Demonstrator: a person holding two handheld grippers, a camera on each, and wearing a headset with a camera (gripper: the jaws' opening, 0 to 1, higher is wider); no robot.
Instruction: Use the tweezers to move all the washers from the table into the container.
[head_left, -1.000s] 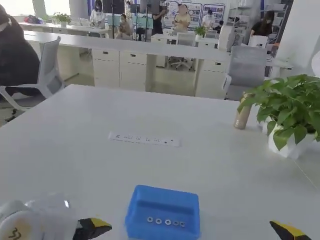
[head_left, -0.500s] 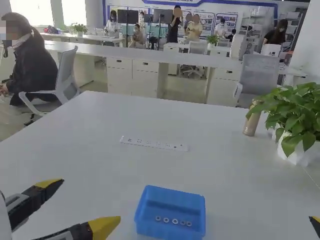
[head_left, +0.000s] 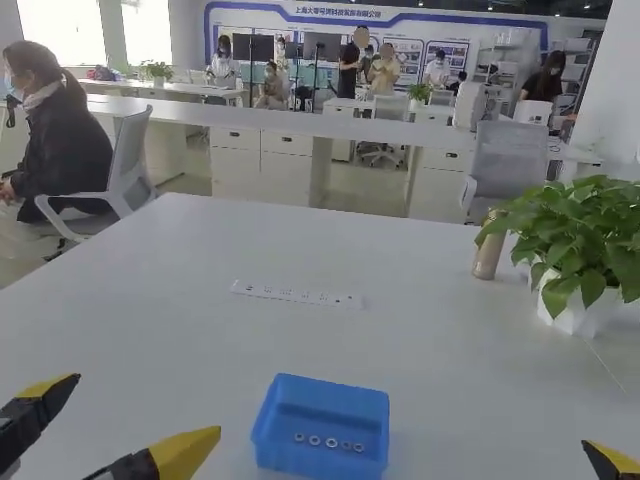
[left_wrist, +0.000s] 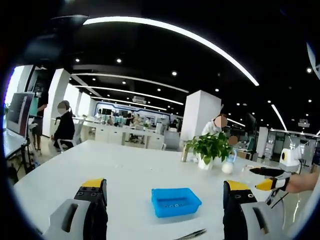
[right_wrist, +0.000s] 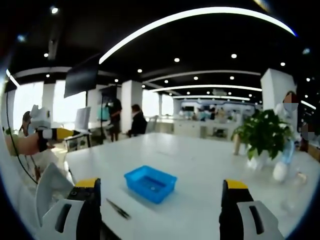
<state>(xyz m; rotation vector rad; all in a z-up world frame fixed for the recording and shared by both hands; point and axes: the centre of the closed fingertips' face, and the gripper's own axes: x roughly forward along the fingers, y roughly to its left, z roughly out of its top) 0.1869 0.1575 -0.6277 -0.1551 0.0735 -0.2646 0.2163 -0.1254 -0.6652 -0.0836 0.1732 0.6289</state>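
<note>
A blue container (head_left: 320, 432) sits near the table's front edge with several washers (head_left: 325, 441) in a row inside it. My left gripper (head_left: 120, 422) hangs at the lower left, open, with nothing between its yellow-tipped jaws. One yellow fingertip (head_left: 610, 462) of my right gripper shows at the lower right corner. The left gripper view has the container (left_wrist: 175, 201) between its wide-apart jaws, with the tweezers (left_wrist: 192, 233) lying on the table in front of it. In the right gripper view the tweezers (right_wrist: 118, 209) lie left of the container (right_wrist: 150, 182); that gripper (right_wrist: 160, 186) is open and empty.
A white power strip (head_left: 292, 294) lies mid-table. At the table's right side stand a potted plant (head_left: 580, 240) and a bottle (head_left: 488, 258). A seated person (head_left: 55, 140) and an office chair (head_left: 115, 175) are beyond the left edge.
The head camera has tilted up. My left gripper came up into view with its jaws spread, then sank lower left. The container and washers stayed put.
</note>
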